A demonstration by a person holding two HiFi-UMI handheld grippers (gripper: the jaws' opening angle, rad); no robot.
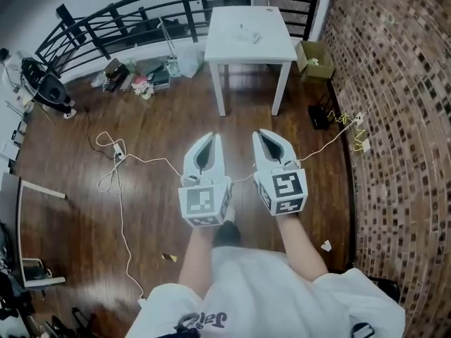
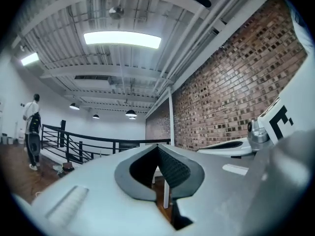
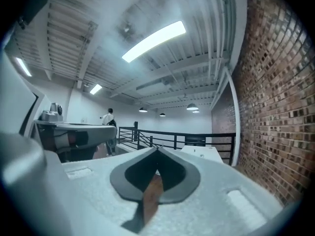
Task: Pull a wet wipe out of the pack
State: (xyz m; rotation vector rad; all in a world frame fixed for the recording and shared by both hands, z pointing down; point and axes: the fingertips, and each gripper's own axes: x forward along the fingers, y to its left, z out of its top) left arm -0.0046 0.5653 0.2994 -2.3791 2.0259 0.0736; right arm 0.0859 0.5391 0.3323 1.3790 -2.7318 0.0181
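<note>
Forearms below short white sleeves are holding two white plastic two-jaw grippers out level, side by side, over a dark wooden floor (image 1: 84,210). The left gripper (image 1: 211,136) is keeping its jaws pressed together tip to tip with nothing between them, and the right gripper (image 1: 261,133) is doing the same, so neither is carrying anything. Beyond them a thin pale cable (image 1: 120,189) is trailing in loops across the boards. Further on, well apart from both tools, a square white table (image 1: 225,48) is standing beside a red brick wall (image 1: 394,118), with a black metal railing (image 1: 141,13) behind it. A small pale object (image 1: 248,35) is lying on the tabletop; it is probably the wet-wipe pack, though it is too small to tell. The work seems to be at the approach stage, with no wipe pulled yet. Next, both grippers need bringing up to the table and opening, one to steady the pack, the other to pinch the wipe at its opening.
</note>
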